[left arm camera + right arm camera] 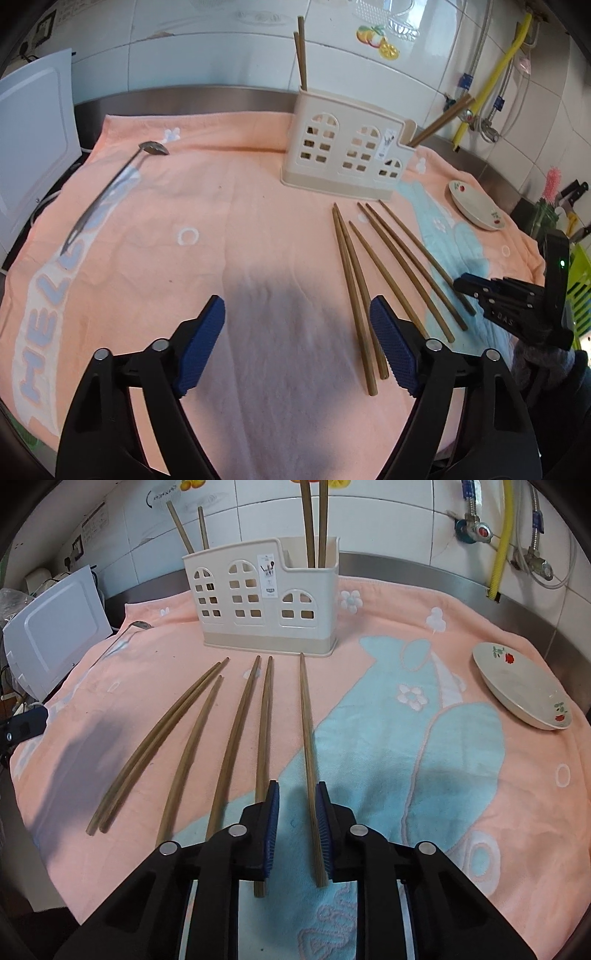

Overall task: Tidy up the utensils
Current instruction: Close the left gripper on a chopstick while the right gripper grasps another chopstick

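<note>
Several brown wooden chopsticks (236, 731) lie fanned on a pink and blue towel (406, 760) in front of a cream utensil holder (266, 605). More chopsticks (314, 524) stand in the holder. My right gripper (297, 797) is low over the towel, its jaws narrow around the rightmost chopstick (306, 720). That stick lies against the right pad, with a gap to the left pad. My left gripper (297, 314) hangs wide open over bare towel, just left of the chopsticks (354, 280). A metal spoon (110, 192) lies far left on the towel.
A small flowered plate (524, 690) sits on the towel at the right. A white appliance (29, 147) stands at the left edge. Tiled wall with pipes and a yellow hose (502, 535) runs behind the steel counter. The right gripper (467, 286) shows at the right of the left wrist view.
</note>
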Demonstrator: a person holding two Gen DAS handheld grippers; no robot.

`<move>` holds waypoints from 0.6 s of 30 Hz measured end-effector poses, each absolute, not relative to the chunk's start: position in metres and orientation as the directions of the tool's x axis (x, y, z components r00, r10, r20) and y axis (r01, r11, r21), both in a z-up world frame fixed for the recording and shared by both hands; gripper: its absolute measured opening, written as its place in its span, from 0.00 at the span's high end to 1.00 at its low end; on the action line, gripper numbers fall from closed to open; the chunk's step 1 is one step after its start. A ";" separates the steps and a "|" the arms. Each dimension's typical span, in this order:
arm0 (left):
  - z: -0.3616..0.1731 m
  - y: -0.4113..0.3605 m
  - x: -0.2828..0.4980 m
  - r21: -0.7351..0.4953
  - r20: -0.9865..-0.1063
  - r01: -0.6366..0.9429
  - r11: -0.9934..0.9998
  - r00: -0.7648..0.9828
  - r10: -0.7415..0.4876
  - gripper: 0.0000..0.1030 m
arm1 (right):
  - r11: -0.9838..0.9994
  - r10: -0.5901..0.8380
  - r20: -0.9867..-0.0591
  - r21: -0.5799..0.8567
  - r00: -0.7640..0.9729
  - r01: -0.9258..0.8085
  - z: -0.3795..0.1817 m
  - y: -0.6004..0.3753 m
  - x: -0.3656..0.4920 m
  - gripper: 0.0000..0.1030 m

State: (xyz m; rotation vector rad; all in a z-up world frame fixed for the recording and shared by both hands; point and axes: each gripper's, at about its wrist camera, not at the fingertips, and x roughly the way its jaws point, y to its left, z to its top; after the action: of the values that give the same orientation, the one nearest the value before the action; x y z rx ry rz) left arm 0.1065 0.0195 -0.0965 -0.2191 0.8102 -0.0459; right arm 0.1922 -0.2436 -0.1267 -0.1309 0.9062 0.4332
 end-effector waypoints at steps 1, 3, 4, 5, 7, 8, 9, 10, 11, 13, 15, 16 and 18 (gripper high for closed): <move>-0.098 0.018 0.107 -0.215 -0.716 -0.039 0.976 0.685 -0.130 0.29 | 0.906 0.309 -0.786 0.071 0.535 -0.418 -0.128 -0.243 0.194 0.83; -0.101 0.016 0.108 -0.220 -0.722 -0.033 0.975 0.677 -0.140 0.34 | 0.904 0.308 -0.790 0.069 0.530 -0.423 -0.129 -0.242 0.196 0.86; -0.102 0.015 0.109 -0.222 -0.724 -0.031 0.975 0.674 -0.144 0.37 | 0.903 0.305 -0.792 0.065 0.529 -0.424 -0.130 -0.241 0.197 0.86; -0.104 0.014 0.109 -0.224 -0.727 -0.026 0.974 0.671 -0.149 0.38 | 0.904 0.301 -0.793 0.060 0.529 -0.424 -0.130 -0.240 0.198 0.86; -0.106 0.012 0.109 -0.227 -0.730 -0.018 0.974 0.665 -0.158 0.40 | 0.904 0.298 -0.796 0.057 0.527 -0.424 -0.131 -0.240 0.201 0.86; -0.107 0.010 0.110 -0.227 -0.733 -0.014 0.974 0.661 -0.162 0.40 | 0.904 0.296 -0.796 0.055 0.528 -0.424 -0.132 -0.239 0.202 0.86; -0.108 0.009 0.111 -0.227 -0.734 -0.010 0.974 0.659 -0.164 0.40 | 0.904 0.295 -0.797 0.054 0.527 -0.424 -0.132 -0.238 0.204 0.86; -0.108 0.008 0.111 -0.228 -0.735 -0.007 0.974 0.657 -0.168 0.43 | 0.904 0.293 -0.800 0.053 0.524 -0.424 -0.134 -0.239 0.206 0.86; -0.109 0.006 0.112 -0.231 -0.737 -0.002 0.973 0.653 -0.174 0.45 | 0.904 0.291 -0.801 0.051 0.523 -0.425 -0.134 -0.238 0.207 0.86; -0.111 0.003 0.112 -0.235 -0.740 0.006 0.972 0.647 -0.182 0.45 | 0.902 0.288 -0.805 0.047 0.518 -0.428 -0.136 -0.237 0.210 0.86; -0.111 0.001 0.113 -0.237 -0.742 0.013 0.971 0.643 -0.189 0.47 | 0.902 0.281 -0.810 0.041 0.514 -0.429 -0.138 -0.237 0.212 0.86; -0.112 -0.001 0.113 -0.240 -0.743 0.018 0.971 0.640 -0.195 0.50 | 0.902 0.280 -0.813 0.041 0.510 -0.430 -0.139 -0.238 0.213 0.86; -0.115 -0.005 0.115 -0.245 -0.747 0.033 0.969 0.630 -0.210 0.55 | 0.901 0.282 -0.813 0.042 0.509 -0.432 -0.141 -0.238 0.213 0.86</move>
State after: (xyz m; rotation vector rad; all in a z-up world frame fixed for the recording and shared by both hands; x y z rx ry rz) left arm 0.1154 -0.0048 -0.1146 -0.2168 0.8798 -0.1402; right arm 0.2128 -0.2382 -0.1406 -0.1744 0.9438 0.4331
